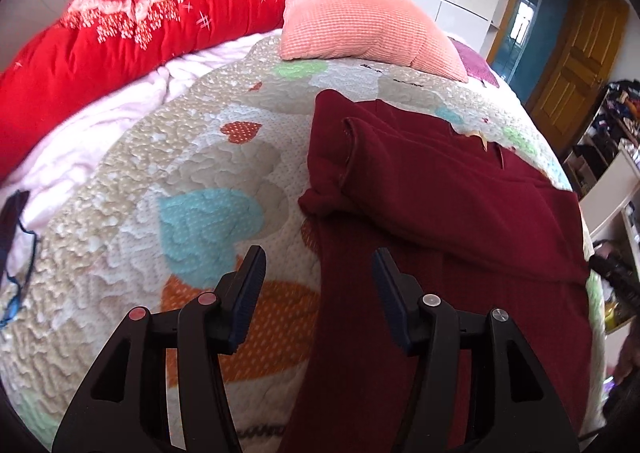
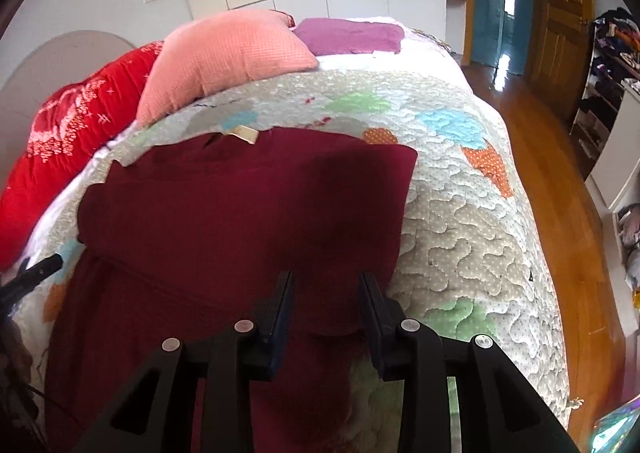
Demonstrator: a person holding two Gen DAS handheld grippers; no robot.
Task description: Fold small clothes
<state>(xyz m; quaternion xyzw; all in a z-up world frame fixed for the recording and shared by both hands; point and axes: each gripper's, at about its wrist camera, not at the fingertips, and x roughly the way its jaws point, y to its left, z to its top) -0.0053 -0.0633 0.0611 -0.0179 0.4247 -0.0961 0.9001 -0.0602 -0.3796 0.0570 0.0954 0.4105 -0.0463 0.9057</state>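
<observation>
A dark red garment lies flat on the quilted bed cover, its sleeves folded across the body. It also shows in the right wrist view, with a pale neck label at its far edge. My left gripper is open and empty, hovering over the garment's left edge near its lower part. My right gripper is open and empty above the garment's lower right part. The left gripper's tip shows at the left edge of the right wrist view.
A pink pillow and a red quilt lie at the bed's far side. A folded purple cloth sits behind the pillow. The bed edge drops to a wooden floor on the right. Cluttered shelves stand beyond.
</observation>
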